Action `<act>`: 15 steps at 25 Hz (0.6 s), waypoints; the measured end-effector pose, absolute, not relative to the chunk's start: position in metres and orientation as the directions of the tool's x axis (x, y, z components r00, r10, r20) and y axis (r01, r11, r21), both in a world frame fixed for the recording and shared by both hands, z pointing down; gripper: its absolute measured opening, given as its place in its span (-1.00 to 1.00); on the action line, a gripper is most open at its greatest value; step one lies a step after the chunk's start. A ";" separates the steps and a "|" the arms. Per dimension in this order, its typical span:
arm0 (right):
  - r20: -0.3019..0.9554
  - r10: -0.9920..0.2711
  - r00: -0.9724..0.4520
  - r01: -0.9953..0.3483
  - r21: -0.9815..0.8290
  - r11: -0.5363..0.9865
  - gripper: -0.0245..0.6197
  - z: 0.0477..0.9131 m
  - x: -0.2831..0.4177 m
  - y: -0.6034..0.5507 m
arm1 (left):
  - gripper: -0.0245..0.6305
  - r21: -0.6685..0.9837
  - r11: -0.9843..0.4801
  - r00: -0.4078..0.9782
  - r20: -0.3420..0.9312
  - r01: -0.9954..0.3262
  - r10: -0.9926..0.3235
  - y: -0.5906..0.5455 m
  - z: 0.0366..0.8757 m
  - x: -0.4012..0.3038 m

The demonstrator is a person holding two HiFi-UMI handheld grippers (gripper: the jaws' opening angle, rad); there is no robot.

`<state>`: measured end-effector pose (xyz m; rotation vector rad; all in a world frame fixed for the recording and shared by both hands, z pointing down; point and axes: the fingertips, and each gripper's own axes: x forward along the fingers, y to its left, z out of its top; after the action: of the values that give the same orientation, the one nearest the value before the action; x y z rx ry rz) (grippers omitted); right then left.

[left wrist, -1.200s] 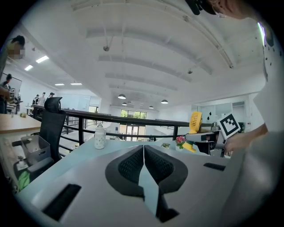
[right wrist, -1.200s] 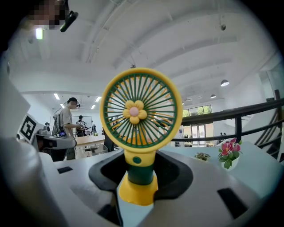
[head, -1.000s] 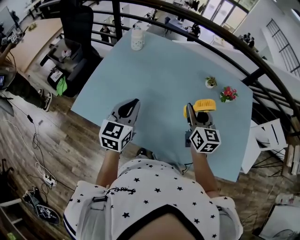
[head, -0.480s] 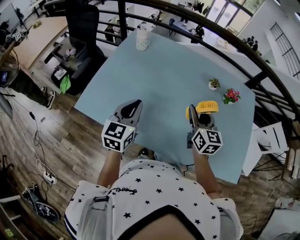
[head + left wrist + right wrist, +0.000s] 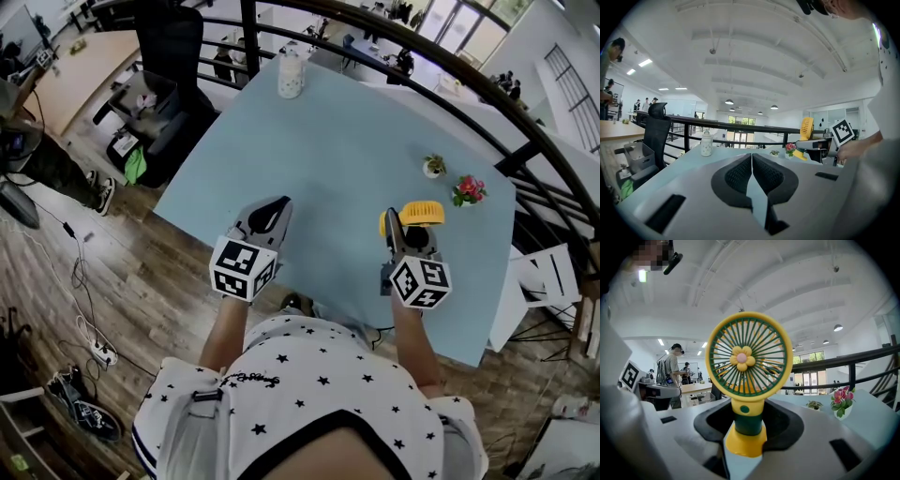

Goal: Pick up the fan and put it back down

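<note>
Firmly, we gripped the yellow handheld fan (image 5: pixel 748 357) with our right gripper (image 5: pixel 748 425).
Its jaws pinched the green stem; our left gripper (image 5: pixel 752 161) was pressed together, empty.

Head view looks steeply down at the surface (image 5: pixel 328 141); both gripper views skim it, sharing the fan (image 5: pixel 749 357) and flowers (image 5: pixel 790 148).

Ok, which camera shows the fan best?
The right gripper view: the fan fills the middle, grille and flower hub clear, stem between the right hand-held gripper's jaws. In the head view the fan shows only its yellow top; in the left gripper view the fan is small and side-on.
</note>
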<state>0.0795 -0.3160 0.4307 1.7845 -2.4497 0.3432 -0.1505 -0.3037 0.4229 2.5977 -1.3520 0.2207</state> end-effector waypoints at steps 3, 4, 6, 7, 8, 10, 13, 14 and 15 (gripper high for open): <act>0.203 -0.928 -0.313 -0.948 -0.125 0.292 -0.39 0.431 0.081 -0.317 | -0.84 0.109 -0.560 0.569 0.220 -0.822 -0.792 -0.305 0.422 -0.149; 0.203 -0.928 -0.313 -0.948 -0.125 0.292 -0.39 0.432 0.081 -0.317 | -0.84 0.109 -0.559 0.568 0.219 -0.822 -0.793 -0.305 0.422 -0.149; 0.203 -0.928 -0.312 -0.948 -0.125 0.291 -0.39 0.432 0.081 -0.317 | -0.84 0.111 -0.558 0.568 0.220 -0.822 -0.793 -0.305 0.423 -0.149; 0.204 -0.928 -0.312 -0.948 -0.125 0.291 -0.39 0.432 0.081 -0.317 | -0.84 0.111 -0.558 0.568 0.220 -0.822 -0.793 -0.304 0.423 -0.149; 0.204 -0.928 -0.312 -0.949 -0.124 0.291 -0.39 0.432 0.081 -0.317 | -0.84 0.111 -0.558 0.568 0.220 -0.823 -0.793 -0.304 0.423 -0.150; 0.202 -0.928 -0.312 -0.948 -0.124 0.292 -0.39 0.432 0.081 -0.318 | -0.84 0.111 -0.554 0.564 0.220 -0.825 -0.796 -0.304 0.423 -0.151; 0.201 -0.928 -0.313 -0.948 -0.121 0.293 -0.39 0.433 0.081 -0.320 | -0.84 0.110 -0.546 0.556 0.219 -0.830 -0.802 -0.304 0.423 -0.154; 0.203 -0.928 -0.313 -0.948 -0.121 0.293 -0.39 0.434 0.081 -0.320 | -0.84 0.111 -0.544 0.554 0.220 -0.832 -0.803 -0.304 0.423 -0.154; 0.205 -0.928 -0.312 -0.948 -0.122 0.292 -0.39 0.435 0.081 -0.321 | -0.84 0.111 -0.541 0.552 0.221 -0.833 -0.804 -0.303 0.423 -0.155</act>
<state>0.0811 -0.3214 0.4351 1.7832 -2.4481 0.3368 -0.1552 -0.3035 0.4233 2.5840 -1.3819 0.2123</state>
